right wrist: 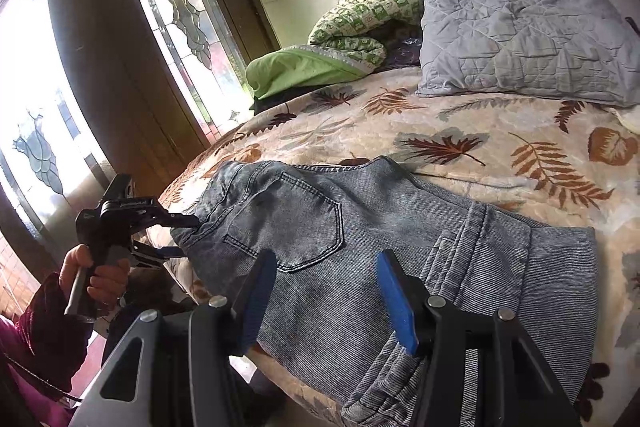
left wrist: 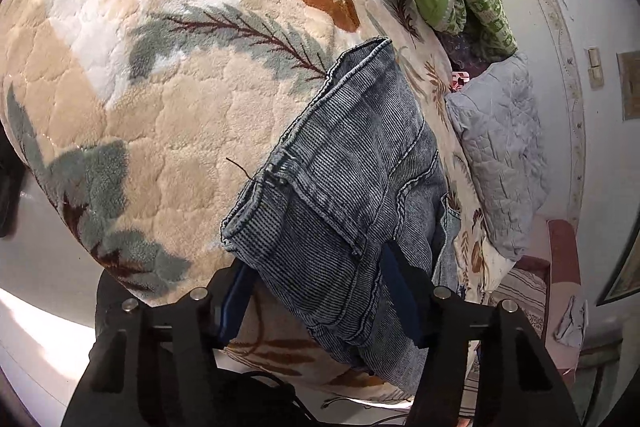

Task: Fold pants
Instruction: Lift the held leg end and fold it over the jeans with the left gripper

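Washed blue jeans (right wrist: 360, 247) lie folded on a leaf-patterned blanket (right wrist: 480, 147) near the bed's front edge, back pocket up and leg hems laid over at the right. My right gripper (right wrist: 326, 263) is open, its blue pads on either side of the denim's near edge. My left gripper (right wrist: 182, 237) is open at the waistband end on the left, one finger above the cloth and one below. In the left wrist view the jeans (left wrist: 352, 187) run away from the left gripper (left wrist: 316, 267), which straddles the waistband with open jaws.
A grey quilted pillow (right wrist: 524, 39) and a green bundle of bedding (right wrist: 340, 47) lie at the head of the bed. A wooden door with stained glass panes (right wrist: 180, 15) stands at the left. The blanket (left wrist: 160, 87) spreads wide beside the jeans.
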